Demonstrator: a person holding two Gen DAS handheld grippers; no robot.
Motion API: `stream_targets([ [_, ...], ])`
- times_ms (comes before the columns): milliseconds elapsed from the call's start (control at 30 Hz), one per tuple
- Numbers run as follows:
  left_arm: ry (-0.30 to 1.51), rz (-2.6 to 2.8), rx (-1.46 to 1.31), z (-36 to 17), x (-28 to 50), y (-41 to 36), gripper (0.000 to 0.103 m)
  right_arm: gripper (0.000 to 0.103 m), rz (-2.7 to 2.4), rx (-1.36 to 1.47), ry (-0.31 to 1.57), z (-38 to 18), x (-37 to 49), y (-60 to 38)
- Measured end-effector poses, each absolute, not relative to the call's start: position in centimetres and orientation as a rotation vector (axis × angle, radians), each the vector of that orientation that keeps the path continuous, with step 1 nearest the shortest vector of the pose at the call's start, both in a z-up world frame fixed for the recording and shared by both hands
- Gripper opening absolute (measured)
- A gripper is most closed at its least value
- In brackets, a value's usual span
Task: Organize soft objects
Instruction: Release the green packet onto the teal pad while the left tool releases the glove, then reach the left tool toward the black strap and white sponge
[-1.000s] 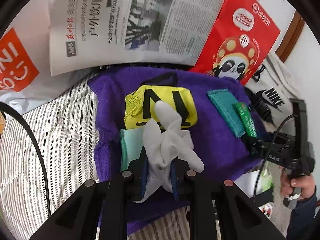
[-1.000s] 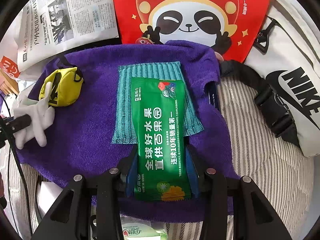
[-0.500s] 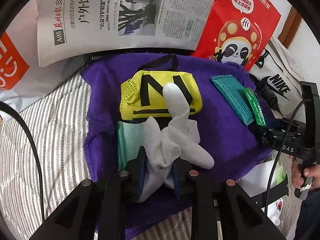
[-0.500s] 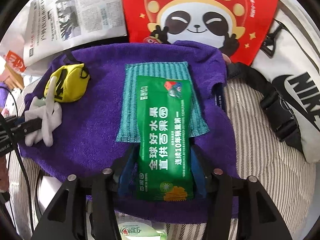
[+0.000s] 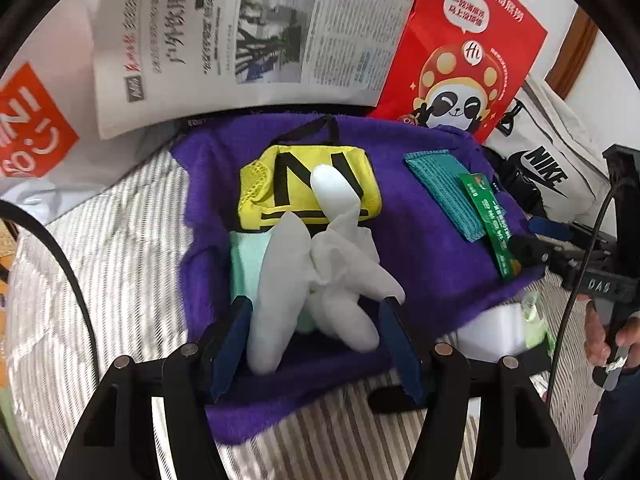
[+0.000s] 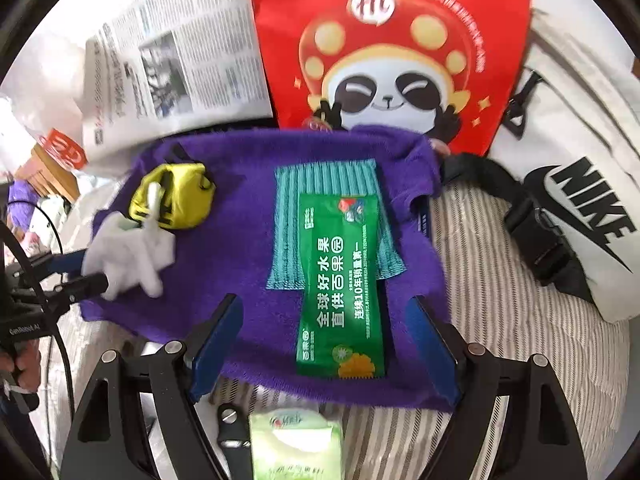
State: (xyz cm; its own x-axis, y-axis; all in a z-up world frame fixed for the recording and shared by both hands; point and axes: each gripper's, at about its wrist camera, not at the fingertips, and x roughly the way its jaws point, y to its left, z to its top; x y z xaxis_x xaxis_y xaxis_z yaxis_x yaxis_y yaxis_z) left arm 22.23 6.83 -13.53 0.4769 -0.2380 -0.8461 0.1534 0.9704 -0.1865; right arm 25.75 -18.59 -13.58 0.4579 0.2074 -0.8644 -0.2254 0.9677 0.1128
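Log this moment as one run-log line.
left gripper: opening, white glove between jaws, unpressed | right gripper: opening, green packet released on purple towel

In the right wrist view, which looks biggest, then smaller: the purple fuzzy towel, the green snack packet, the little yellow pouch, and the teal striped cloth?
1. Purple fuzzy towel, clearly largest.
2. Teal striped cloth and green snack packet: about alike; the packet covers part of the cloth, so unsure.
3. Little yellow pouch, smallest, though it lies farther from the camera.
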Motion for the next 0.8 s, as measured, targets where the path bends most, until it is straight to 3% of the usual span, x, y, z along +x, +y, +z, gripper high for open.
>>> stream_targets([
  [367,0.955,-0.308,0.047,-9.5,15.7,4.1,0.064,0.083,0.228,0.04,1.013,-9.6,20.8,-21.3],
  [800,0.952,-0.338,0.207,-14.3,12.9,-0.9,0.063,0.083,0.174,0.045,1.056,-10.5,12.4,-25.2],
])
